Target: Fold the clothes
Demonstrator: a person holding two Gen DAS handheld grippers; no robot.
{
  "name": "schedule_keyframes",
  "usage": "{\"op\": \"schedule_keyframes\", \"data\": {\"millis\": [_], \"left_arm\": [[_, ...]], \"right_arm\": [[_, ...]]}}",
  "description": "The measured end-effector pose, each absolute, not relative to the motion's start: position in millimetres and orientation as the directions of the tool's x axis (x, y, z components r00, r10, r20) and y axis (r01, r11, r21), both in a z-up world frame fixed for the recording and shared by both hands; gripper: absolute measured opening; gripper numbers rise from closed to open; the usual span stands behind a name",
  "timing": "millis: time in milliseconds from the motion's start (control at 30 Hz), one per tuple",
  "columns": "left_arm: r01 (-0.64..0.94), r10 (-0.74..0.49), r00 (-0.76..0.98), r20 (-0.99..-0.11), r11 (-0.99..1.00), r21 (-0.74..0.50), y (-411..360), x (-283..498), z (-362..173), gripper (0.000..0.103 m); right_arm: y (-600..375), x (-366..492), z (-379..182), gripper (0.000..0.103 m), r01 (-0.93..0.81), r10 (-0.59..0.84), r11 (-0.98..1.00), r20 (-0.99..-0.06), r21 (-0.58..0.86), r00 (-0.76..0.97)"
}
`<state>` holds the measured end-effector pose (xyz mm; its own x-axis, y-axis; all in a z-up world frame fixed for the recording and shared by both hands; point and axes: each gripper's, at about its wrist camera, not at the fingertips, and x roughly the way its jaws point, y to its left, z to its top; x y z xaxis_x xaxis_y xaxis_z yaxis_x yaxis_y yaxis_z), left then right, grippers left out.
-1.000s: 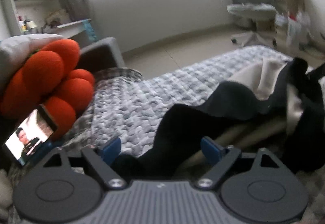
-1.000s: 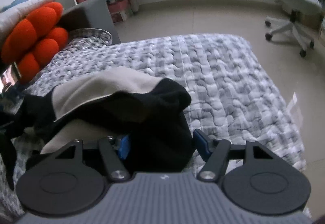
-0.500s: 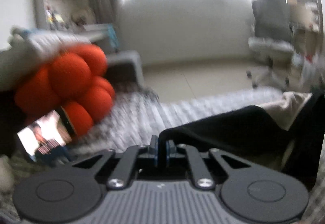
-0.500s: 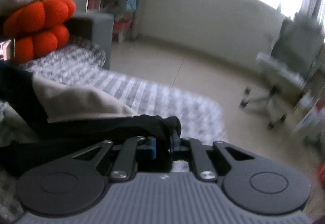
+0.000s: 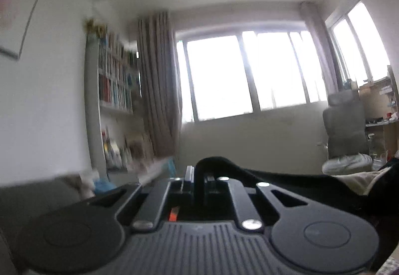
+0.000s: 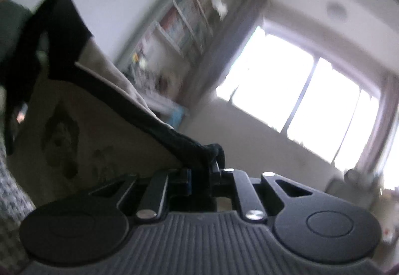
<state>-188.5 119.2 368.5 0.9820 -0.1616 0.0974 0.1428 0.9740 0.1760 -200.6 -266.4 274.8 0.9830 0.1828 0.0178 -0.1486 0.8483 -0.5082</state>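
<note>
Black-and-beige garment (image 6: pixel 104 130) hangs stretched before the window (image 5: pixel 249 75); left hand-held gripper (image 5: pixel 199 177) clenches one black edge. Right hand-held gripper (image 6: pixel 203 170) grips another — both clamped tight.

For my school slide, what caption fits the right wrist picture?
Right gripper shut on the black-and-beige garment, held up before a bright window.

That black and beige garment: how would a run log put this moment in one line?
left tool: shut on garment edge | right tool: shut on garment edge | garment: held up, hanging between tools
</note>
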Motion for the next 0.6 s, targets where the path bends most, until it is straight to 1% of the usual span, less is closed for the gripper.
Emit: {"op": "schedule_keyframes", "data": {"millis": [67,233,300,367,467,533,600], "left_arm": [[0.147,-0.168,0.979,0.114,0.974,0.172,121.0,-196.9,379.7,0.007],[0.194,-0.216,0.966,0.144,0.969,0.153,121.3,-229.6,390.0,0.007],[0.213,-0.233,0.963,0.135,0.966,0.15,121.5,-238.8,389.9,0.007],[0.226,-0.243,0.964,0.11,0.963,0.15,120.7,-237.3,385.0,0.007],[0.219,-0.227,0.973,0.033,0.962,0.16,116.4,-218.6,365.9,0.007],[0.2,-0.194,0.979,-0.056,0.967,0.156,113.8,-193.1,342.1,0.007],[0.165,-0.136,0.975,-0.174,0.974,0.159,108.9,-150.6,304.5,0.007]], "right_arm": [[-275.2,-214.5,287.9,0.012,-0.157,0.215,0.847,0.058,-0.508,0.975],[-288.1,-245.5,307.4,0.012,-0.107,0.214,0.858,0.16,-0.502,0.964],[-290.6,-250.7,312.1,0.012,-0.082,0.205,0.864,0.198,-0.496,0.958],[-293.3,-248.9,319.4,0.012,-0.065,0.195,0.867,0.217,-0.493,0.957],[-298.3,-223.4,320.9,0.012,-0.081,0.188,0.875,0.182,-0.478,0.965],[-291.3,-190.7,309.2,0.012,-0.121,0.196,0.868,0.108,-0.481,0.975],[-274.0,-153.3,288.6,0.012,-0.166,0.199,0.854,0.015,-0.494,0.98]]}}
